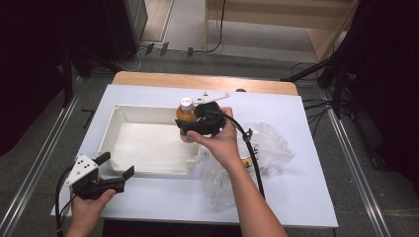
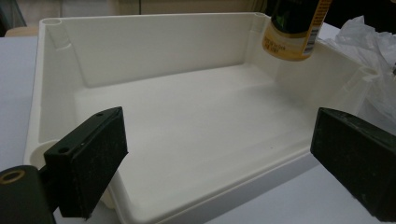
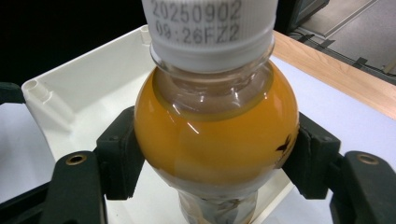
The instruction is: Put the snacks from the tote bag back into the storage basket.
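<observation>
An orange drink bottle [image 1: 186,114] with a white cap stands upright over the right end of the white tray [image 1: 129,112], and my right gripper [image 1: 193,126] is shut on it. In the right gripper view both pads press the sides of the bottle [image 3: 215,135] below its cap. The bottle's labelled lower end [image 2: 294,28] hangs above the tray's far right corner in the left gripper view. My left gripper [image 1: 115,165] stands open at the tray's near left corner, jaws wide apart with nothing between them. Its pads [image 2: 88,161] frame the tray's bare floor [image 2: 196,126].
A crumpled clear plastic bag [image 1: 257,153] lies on the white table cover right of the tray, under my right forearm. The table's wooden far edge [image 1: 202,81] shows behind. A cable trails from the right gripper over the bag.
</observation>
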Available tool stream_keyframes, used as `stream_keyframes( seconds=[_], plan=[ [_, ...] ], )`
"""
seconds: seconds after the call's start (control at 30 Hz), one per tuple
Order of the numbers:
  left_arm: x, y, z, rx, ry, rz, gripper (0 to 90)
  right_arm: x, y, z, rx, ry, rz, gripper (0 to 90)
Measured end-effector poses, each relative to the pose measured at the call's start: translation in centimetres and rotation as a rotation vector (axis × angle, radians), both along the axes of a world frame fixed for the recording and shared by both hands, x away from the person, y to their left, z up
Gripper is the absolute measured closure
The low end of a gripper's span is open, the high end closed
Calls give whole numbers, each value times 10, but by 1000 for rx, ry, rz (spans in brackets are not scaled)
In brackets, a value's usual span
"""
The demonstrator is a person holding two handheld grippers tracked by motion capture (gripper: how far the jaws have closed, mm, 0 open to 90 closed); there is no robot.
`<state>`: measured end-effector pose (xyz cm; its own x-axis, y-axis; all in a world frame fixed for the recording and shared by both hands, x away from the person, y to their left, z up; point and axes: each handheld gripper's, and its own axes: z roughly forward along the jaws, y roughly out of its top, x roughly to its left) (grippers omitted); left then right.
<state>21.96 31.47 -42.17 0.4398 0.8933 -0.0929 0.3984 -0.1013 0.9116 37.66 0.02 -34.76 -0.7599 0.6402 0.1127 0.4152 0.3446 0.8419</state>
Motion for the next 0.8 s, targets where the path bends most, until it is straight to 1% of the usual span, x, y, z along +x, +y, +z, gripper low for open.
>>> stream_keyframes(
  seconds=[0.53,0.8],
  plan=[
    [0,0,0,2,1,0,40,3,0,-14,2,13,-9,311],
    [0,1,0,0,0,0,41,4,0,-22,-8,17,-13,311]
  ],
)
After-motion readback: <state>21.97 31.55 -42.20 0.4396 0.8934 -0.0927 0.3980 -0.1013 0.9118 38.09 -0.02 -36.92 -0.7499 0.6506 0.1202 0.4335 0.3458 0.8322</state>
